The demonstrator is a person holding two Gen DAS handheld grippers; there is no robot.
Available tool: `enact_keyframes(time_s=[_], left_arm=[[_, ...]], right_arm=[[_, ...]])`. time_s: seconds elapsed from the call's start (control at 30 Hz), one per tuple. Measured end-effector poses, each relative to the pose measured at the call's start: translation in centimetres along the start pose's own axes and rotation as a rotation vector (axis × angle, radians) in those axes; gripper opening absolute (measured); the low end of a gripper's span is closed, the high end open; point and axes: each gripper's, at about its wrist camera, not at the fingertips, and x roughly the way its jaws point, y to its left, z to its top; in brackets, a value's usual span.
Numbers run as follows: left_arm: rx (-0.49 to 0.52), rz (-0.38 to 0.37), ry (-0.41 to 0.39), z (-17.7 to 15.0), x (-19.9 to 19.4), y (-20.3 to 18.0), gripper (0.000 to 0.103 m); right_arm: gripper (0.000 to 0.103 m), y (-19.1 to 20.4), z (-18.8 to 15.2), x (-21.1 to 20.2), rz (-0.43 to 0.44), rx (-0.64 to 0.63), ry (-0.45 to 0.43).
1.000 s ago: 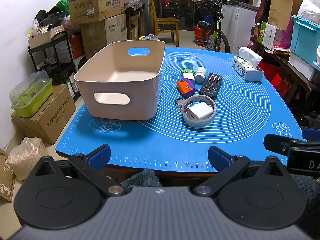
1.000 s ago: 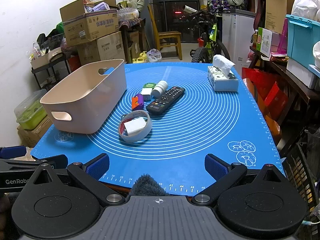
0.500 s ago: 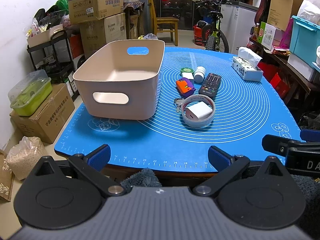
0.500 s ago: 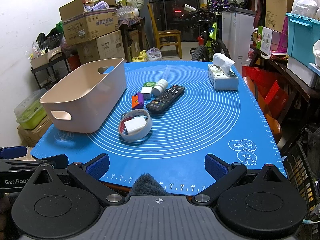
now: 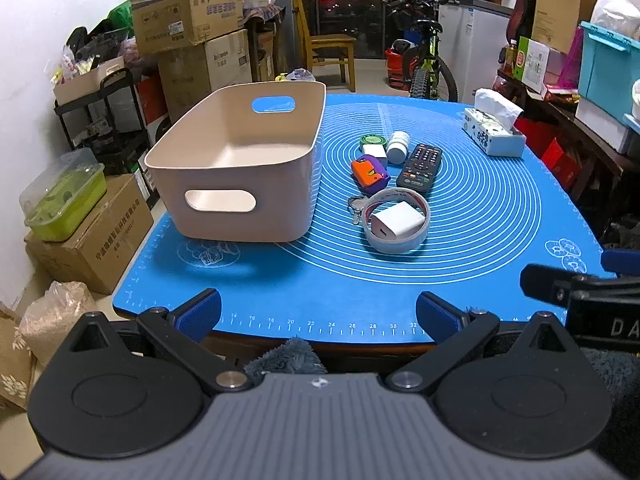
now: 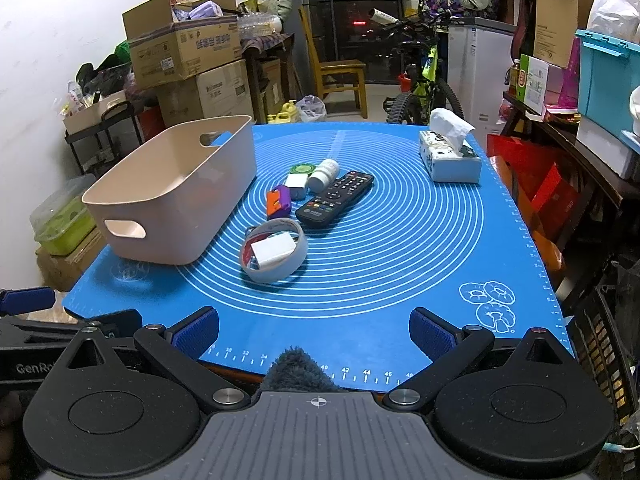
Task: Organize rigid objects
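An empty beige bin [image 5: 240, 168] [image 6: 172, 192] stands on the left of the blue mat [image 5: 480, 220] [image 6: 420, 248]. Right of it lie a tape roll [image 5: 396, 222] [image 6: 274, 256] with a white charger [image 5: 397, 222] [image 6: 272, 250] inside, keys [image 5: 356, 206], an orange and purple toy [image 5: 370, 172] [image 6: 279, 200], a black remote [image 5: 421, 162] [image 6: 335, 199], a white bottle [image 5: 398, 147] [image 6: 324, 175], a small white block [image 5: 375, 151] [image 6: 296, 182] and a green disc [image 5: 372, 140] [image 6: 303, 168]. My left gripper [image 5: 318, 312] and right gripper [image 6: 314, 326] are open and empty at the mat's near edge.
A tissue box [image 5: 494, 132] [image 6: 448, 156] sits at the mat's far right. Cardboard boxes [image 5: 188, 8], a rack, a chair [image 5: 328, 48] and a bicycle [image 5: 424, 60] stand behind the table. A green container [image 5: 64, 200] rests on a box at left.
Both grippers have edged slightly toward the table, so the bin and objects look a little nearer. Nothing on the mat has moved.
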Motion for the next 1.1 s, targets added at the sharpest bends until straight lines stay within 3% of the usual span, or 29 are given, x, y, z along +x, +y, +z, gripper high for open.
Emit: enact_keyframes(time_s=[0.43, 0.67, 0.8, 1.1], left_arm=[[-0.011, 0.006, 0.034, 2.1, 0.4, 1.1, 0.102], [-0.031, 0.036, -0.005, 5.4, 0.1, 3.1, 0.102], [-0.03, 0.001, -0.01, 7.7, 0.4, 4.5, 0.102], [-0.041, 0.09, 0.01, 12.0, 3.7, 8.4, 0.102]], right_arm=[[0.1, 0.0, 2.9, 0.1, 0.04, 0.009, -0.019], [0.1, 0.5, 6.1, 1.4, 0.074, 0.05, -0.032], [0.1, 1.2, 7.8, 2.3, 0.083, 0.049, -0.058], [0.101, 1.9, 10.9, 6.8, 0.058, 0.061, -0.071]])
